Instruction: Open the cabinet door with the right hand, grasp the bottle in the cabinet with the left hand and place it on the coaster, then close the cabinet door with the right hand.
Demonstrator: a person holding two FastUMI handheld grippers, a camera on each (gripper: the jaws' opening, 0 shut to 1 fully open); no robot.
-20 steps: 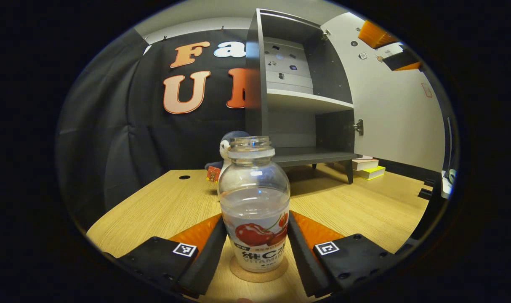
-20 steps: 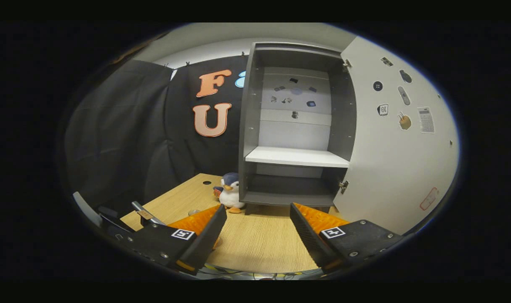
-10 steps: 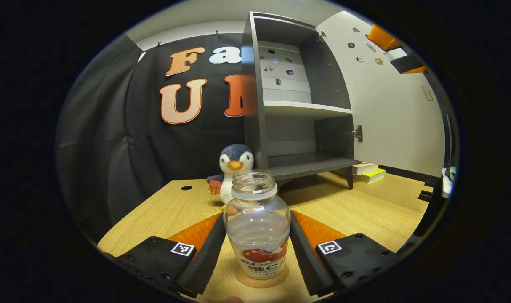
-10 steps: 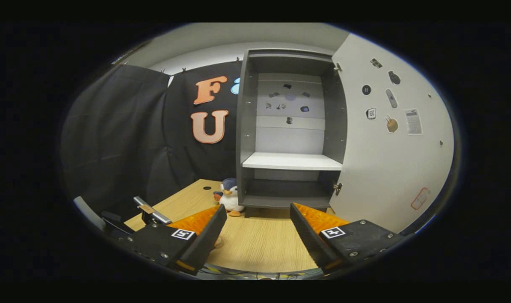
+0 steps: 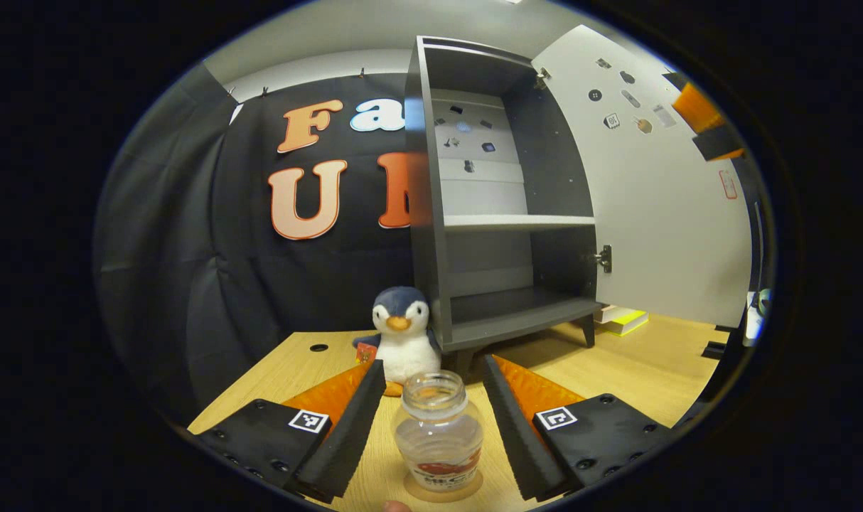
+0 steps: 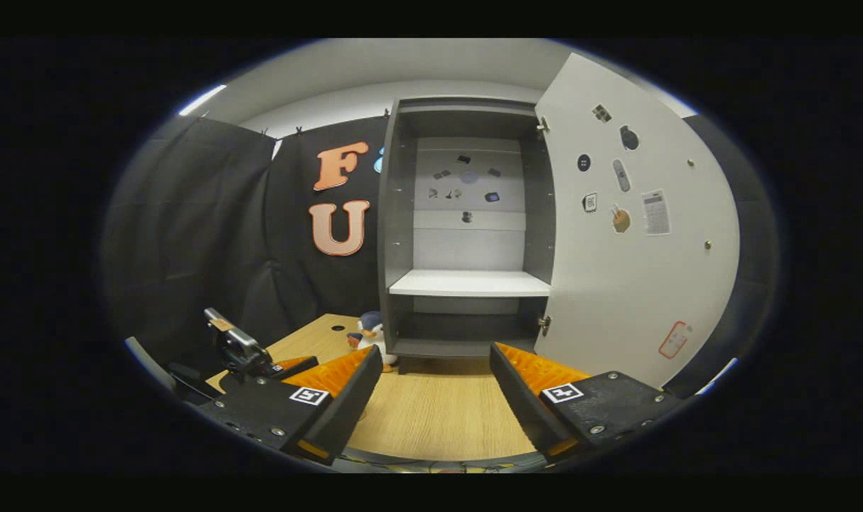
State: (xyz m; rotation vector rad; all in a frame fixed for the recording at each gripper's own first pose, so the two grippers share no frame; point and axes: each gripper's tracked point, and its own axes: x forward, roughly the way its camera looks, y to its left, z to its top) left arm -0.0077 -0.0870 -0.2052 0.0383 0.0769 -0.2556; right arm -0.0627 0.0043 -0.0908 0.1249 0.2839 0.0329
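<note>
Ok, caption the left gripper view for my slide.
Open left gripper above the bottle standing on the coaster; cabinet door open.

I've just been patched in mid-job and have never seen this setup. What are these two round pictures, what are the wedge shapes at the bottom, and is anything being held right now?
There is no robot arm: a person holds a two-finger gripper in each hand, with a fisheye camera riding on each. The wedges are each gripper's own fingers. In the left gripper view, the left gripper is open, with the uncapped bottle standing free on the coaster between its fingers. In the right gripper view, the right gripper is open and holds nothing, facing the cabinet, whose door is swung open. A toy penguin sits on the wooden table beside the cabinet.
</note>
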